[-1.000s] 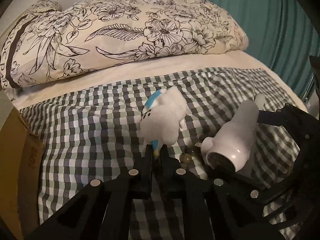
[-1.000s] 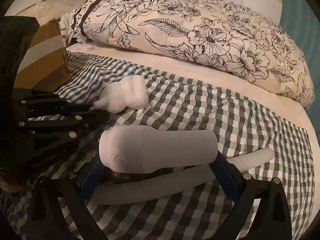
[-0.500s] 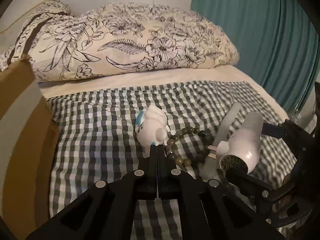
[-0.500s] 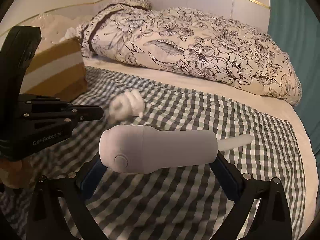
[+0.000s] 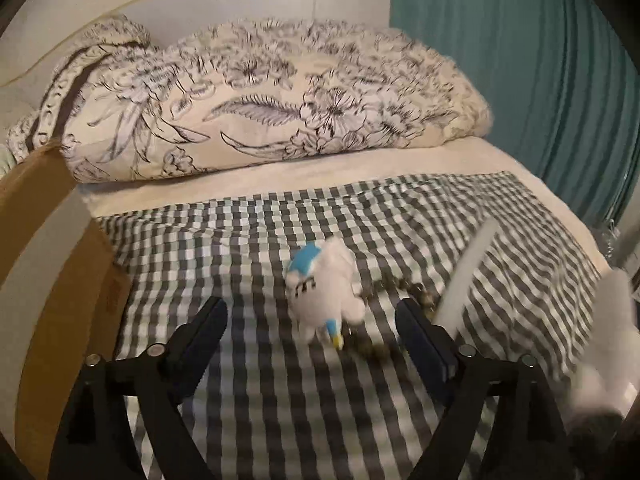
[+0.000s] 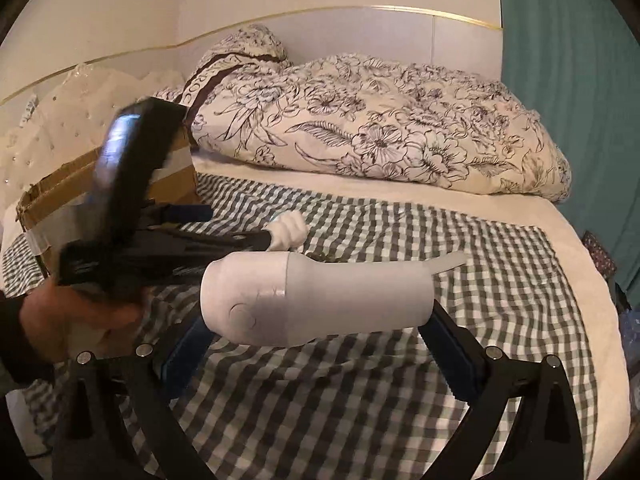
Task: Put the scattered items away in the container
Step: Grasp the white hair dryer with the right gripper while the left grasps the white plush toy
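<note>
The cardboard box (image 5: 60, 280) waits at the left; the left gripper (image 5: 310, 316) gapes wide and empty around the plush toy (image 5: 320, 296) on the checked blanket (image 5: 280, 400); the right gripper (image 6: 316, 344) clamps the hair dryer (image 6: 320, 300), lifted; next, carry it boxward.

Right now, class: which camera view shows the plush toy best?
The left wrist view: the plush toy lies whole on the checked cloth, ahead of the open left gripper. In the right wrist view that gripper hides most of it.
</note>
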The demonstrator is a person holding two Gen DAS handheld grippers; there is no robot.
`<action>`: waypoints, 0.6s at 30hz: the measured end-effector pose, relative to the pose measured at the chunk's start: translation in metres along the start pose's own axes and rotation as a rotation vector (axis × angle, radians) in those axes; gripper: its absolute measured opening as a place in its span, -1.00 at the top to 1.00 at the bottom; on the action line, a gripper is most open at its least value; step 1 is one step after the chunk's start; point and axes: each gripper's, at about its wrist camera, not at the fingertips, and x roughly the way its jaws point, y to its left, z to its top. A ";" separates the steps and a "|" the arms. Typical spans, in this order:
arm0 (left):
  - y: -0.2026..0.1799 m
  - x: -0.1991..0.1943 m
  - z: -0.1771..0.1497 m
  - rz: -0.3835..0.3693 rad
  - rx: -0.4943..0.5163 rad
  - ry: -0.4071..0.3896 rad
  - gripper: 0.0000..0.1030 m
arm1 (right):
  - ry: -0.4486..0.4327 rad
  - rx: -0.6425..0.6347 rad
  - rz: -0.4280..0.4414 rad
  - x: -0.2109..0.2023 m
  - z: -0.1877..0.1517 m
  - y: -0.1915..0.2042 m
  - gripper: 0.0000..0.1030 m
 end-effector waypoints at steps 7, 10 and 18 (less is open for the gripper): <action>0.007 0.050 0.011 0.000 -0.080 0.130 -0.02 | -0.015 0.015 -0.026 -0.009 0.002 -0.017 -0.93; 0.006 0.053 0.007 -0.004 -0.083 0.152 0.15 | -0.024 0.039 -0.025 -0.014 0.002 -0.022 -0.93; 0.008 -0.004 -0.005 0.006 -0.087 0.085 0.16 | -0.031 0.038 -0.059 -0.033 0.006 -0.017 -0.93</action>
